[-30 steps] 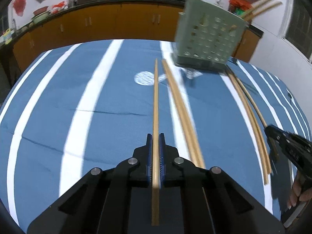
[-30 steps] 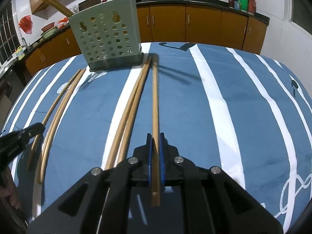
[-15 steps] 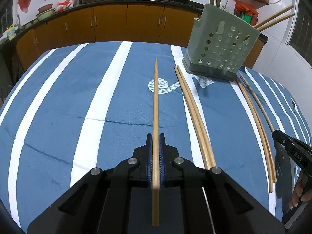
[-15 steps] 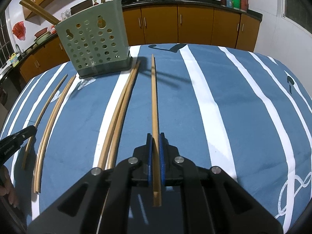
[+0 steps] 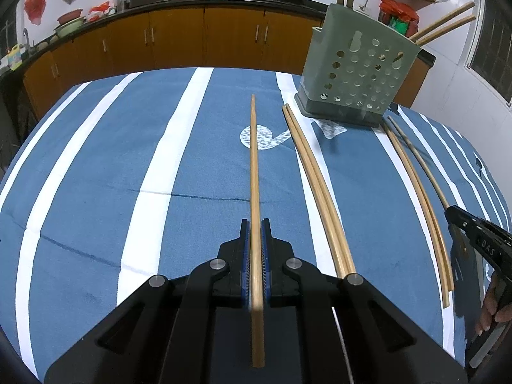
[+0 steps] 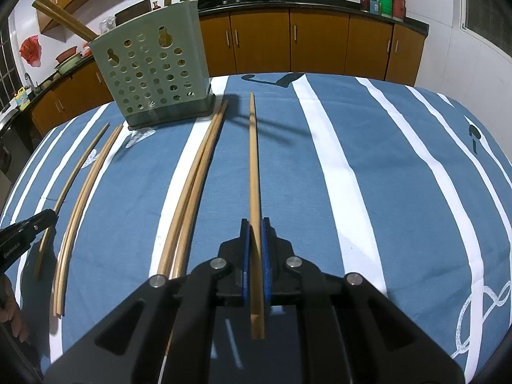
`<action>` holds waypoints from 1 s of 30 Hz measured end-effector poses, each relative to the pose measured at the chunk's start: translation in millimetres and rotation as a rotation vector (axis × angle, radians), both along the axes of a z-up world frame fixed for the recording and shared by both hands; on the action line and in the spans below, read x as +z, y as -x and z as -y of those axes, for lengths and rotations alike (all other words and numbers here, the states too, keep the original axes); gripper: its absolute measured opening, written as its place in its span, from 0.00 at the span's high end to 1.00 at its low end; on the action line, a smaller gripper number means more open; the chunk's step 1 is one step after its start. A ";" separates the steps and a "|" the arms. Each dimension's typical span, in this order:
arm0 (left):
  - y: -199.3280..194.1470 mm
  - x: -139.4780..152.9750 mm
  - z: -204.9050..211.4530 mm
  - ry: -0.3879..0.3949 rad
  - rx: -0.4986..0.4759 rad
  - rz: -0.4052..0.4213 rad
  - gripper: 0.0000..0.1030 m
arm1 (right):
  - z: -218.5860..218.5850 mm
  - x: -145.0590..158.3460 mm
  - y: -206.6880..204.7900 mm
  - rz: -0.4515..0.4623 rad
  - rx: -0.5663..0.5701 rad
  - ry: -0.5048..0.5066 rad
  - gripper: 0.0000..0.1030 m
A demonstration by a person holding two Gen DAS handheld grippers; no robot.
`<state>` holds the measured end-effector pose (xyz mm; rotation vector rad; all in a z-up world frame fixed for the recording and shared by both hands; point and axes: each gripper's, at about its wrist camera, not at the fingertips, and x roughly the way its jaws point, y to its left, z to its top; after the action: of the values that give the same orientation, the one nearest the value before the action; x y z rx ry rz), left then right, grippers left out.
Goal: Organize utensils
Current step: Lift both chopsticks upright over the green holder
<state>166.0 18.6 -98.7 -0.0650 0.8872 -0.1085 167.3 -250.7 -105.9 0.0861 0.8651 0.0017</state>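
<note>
My left gripper [image 5: 255, 224] is shut on a long wooden chopstick [image 5: 253, 160] that points forward above the blue striped cloth. My right gripper [image 6: 254, 224] is shut on another wooden chopstick [image 6: 253, 160], also held above the cloth. A pale green perforated utensil holder [image 5: 358, 73] stands upright at the far right in the left wrist view and at the far left in the right wrist view [image 6: 150, 76], with several chopsticks standing in it. A pair of chopsticks [image 5: 316, 185] lies on the cloth between the grippers, and several more [image 5: 419, 192] lie farther right.
The table carries a blue cloth with white stripes [image 5: 160, 166]. Brown kitchen cabinets [image 5: 179, 41] with woks and jars on the counter run behind it. The right gripper's tip [image 5: 473, 230] shows at the right edge of the left wrist view.
Both grippers have pulled back and lifted slightly from the holder, each keeping its chopstick. The holder looks farther away in the left view.
</note>
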 end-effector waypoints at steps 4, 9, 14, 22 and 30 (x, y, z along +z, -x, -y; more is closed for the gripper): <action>0.1 -0.1 1.4 -0.009 -0.005 0.001 0.92 | 0.1 -0.1 0.2 0.001 0.001 0.001 0.91; 0.6 -0.3 1.6 -0.011 -0.005 0.002 0.92 | 0.1 -0.1 0.1 0.001 0.000 0.003 0.91; 0.6 -0.2 1.6 -0.011 -0.005 0.002 0.92 | 0.2 -0.1 0.2 0.001 0.002 0.002 0.91; 0.0 1.1 3.9 -0.026 -0.014 -0.004 0.93 | 1.7 5.5 -0.4 0.007 0.000 -0.008 0.92; 3.5 45.4 -2.1 -0.001 -0.018 0.115 0.93 | 13.3 59.1 7.6 0.158 -0.023 -0.018 0.92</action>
<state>162.5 20.6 -53.3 -0.0499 0.7732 -0.1272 159.7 -264.0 -46.8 0.1109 0.7063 -0.0050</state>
